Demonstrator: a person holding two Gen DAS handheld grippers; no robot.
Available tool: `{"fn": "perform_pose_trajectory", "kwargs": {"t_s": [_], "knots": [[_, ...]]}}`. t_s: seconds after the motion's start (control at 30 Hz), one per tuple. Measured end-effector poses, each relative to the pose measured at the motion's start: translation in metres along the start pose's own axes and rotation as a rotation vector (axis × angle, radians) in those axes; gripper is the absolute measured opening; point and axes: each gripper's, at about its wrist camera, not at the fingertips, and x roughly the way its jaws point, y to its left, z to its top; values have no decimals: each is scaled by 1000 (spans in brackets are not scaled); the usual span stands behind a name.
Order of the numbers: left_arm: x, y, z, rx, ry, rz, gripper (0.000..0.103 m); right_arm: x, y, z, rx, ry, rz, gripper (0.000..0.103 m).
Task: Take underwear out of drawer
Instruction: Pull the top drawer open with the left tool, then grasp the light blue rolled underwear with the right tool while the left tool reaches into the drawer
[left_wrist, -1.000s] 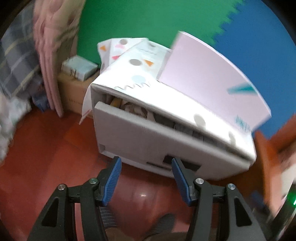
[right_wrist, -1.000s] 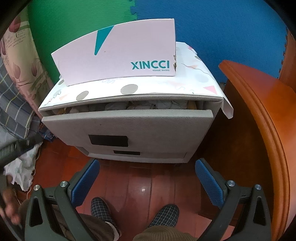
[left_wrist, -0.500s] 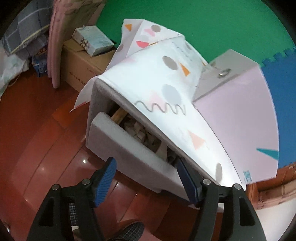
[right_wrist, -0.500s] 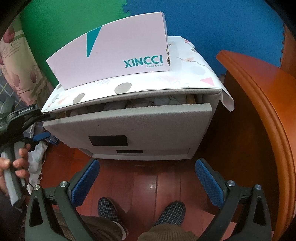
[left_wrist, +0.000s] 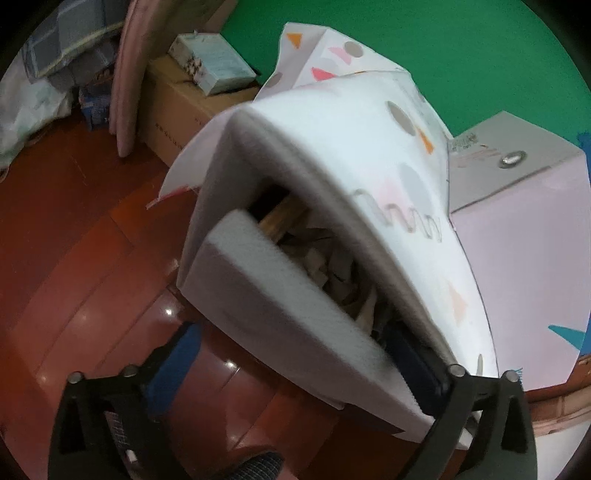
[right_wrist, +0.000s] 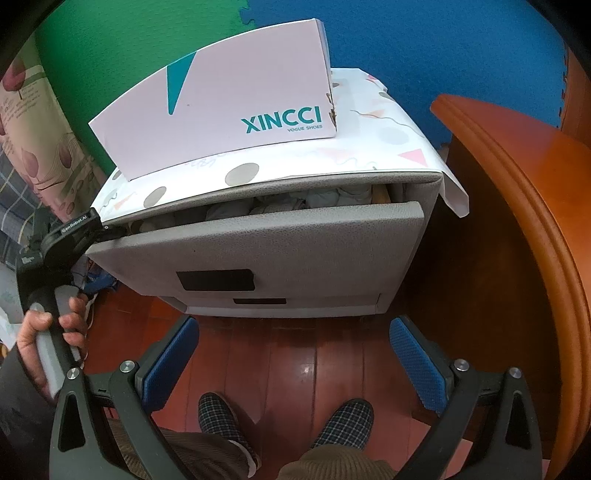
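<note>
Red wood floor (right_wrist: 295, 354) lies bare between the spread right gripper (right_wrist: 293, 363) jaws. Left gripper (left_wrist: 295, 363) jaws, also spread, straddle the drawer (left_wrist: 280, 295) front edge; underwear (left_wrist: 332, 273), blurred, seemingly fills the narrow gap beyond.

The left wrist camera sits very close to the drawer (left_wrist: 295, 314), looking down along its open top from one end. The right wrist camera looks from farther back, straight at the drawer (right_wrist: 258, 254) front. Both show the pink box (left_wrist: 524, 258) (right_wrist: 221, 118).
</note>
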Motion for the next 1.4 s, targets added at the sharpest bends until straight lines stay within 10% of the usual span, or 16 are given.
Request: {"fn": "perform_pose_trajectory", "kwargs": {"t_s": [0.63,1.4], "knots": [[-41,-1,-37,298,48,147,103,-5,0,0,-9,-15,-3,102],[-64,8,-53,318,95,196,103,-9,-4,44,-89,172,62,103]]}}
